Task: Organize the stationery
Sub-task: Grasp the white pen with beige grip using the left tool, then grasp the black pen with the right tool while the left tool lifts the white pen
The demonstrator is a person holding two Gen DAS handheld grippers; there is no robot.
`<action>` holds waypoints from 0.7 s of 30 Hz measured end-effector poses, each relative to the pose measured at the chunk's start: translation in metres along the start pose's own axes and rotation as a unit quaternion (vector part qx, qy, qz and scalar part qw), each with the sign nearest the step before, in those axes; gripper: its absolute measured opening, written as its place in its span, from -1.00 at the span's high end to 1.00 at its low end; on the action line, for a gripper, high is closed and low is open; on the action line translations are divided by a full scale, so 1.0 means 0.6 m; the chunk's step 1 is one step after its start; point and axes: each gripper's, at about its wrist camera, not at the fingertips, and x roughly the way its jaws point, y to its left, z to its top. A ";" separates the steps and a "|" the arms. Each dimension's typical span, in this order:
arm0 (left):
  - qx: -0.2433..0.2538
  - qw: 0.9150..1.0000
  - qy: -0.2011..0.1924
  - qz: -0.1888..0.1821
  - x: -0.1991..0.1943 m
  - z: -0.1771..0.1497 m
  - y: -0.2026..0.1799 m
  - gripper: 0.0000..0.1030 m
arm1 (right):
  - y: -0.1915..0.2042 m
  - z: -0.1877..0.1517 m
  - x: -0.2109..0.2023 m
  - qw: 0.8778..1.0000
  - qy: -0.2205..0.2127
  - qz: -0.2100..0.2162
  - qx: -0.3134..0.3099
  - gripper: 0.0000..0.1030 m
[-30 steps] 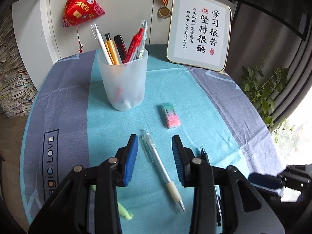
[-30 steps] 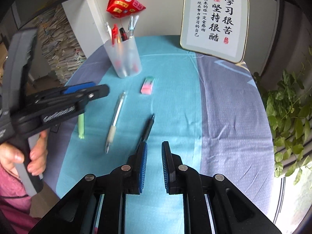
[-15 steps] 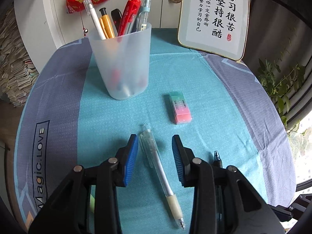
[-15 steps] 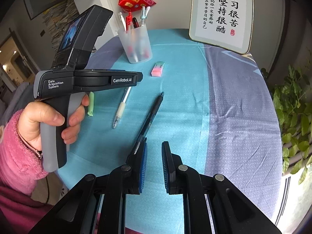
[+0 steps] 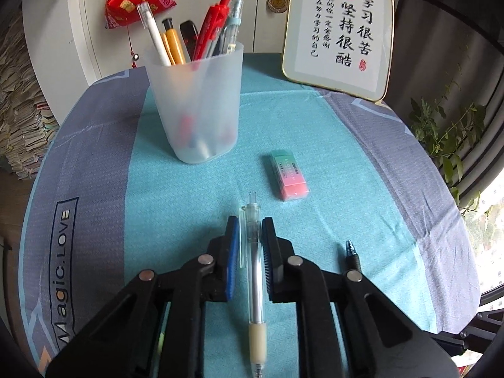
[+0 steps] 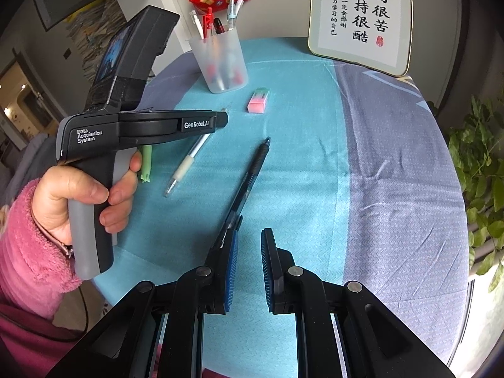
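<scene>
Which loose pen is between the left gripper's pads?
The clear pen with the cream grip; left gripper is closing on it. The black pen lies apart.

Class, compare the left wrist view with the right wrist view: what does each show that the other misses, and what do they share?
Only the left wrist view shows the left gripper with its jaws closing around the clear pen, and a medal on the wall.

Only the right wrist view shows the person's hand in a pink sleeve, the green item, and the right gripper, which holds nothing.

Both show the pen cup, eraser, black pen and calligraphy frame.
</scene>
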 end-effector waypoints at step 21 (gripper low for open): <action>-0.009 0.990 -0.130 -0.049 -0.194 -0.025 0.036 0.84 | 0.040 -0.022 0.018 1.000 0.012 0.001 -0.005 0.51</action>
